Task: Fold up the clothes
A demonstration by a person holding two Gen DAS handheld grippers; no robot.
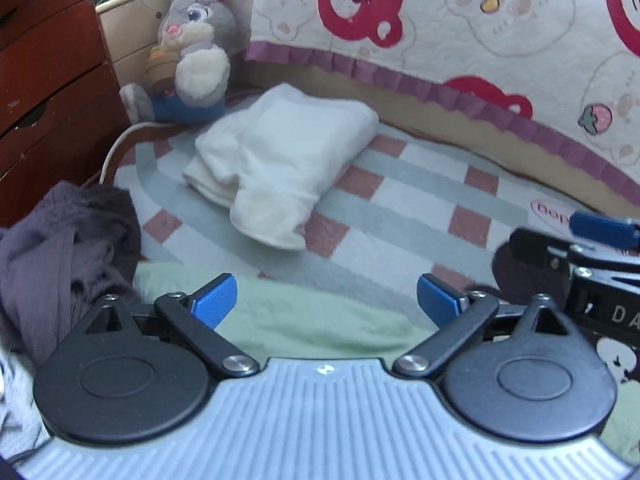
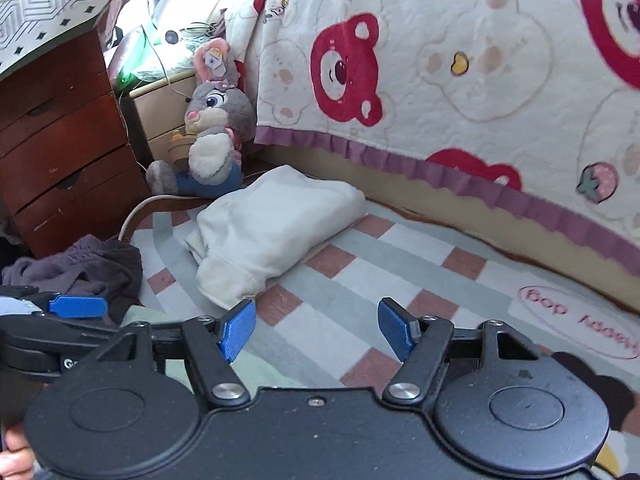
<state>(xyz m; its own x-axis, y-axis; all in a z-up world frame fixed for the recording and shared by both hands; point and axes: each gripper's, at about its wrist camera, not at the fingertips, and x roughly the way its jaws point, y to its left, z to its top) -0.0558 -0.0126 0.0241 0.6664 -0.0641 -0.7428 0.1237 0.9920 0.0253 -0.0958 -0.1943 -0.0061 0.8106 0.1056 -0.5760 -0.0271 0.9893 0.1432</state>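
My left gripper (image 1: pixel 326 300) stood wide apart, empty, above a pale green cloth (image 1: pixel 304 320); my right gripper (image 2: pixel 316 330) gaped too, holding nothing. A crumpled purple knit garment (image 1: pixel 60 248) lay left. Beyond, open checked mat (image 2: pixel 360 280), then the folded white garment (image 2: pixel 268 232) near a grey plush rabbit (image 2: pixel 212 128).
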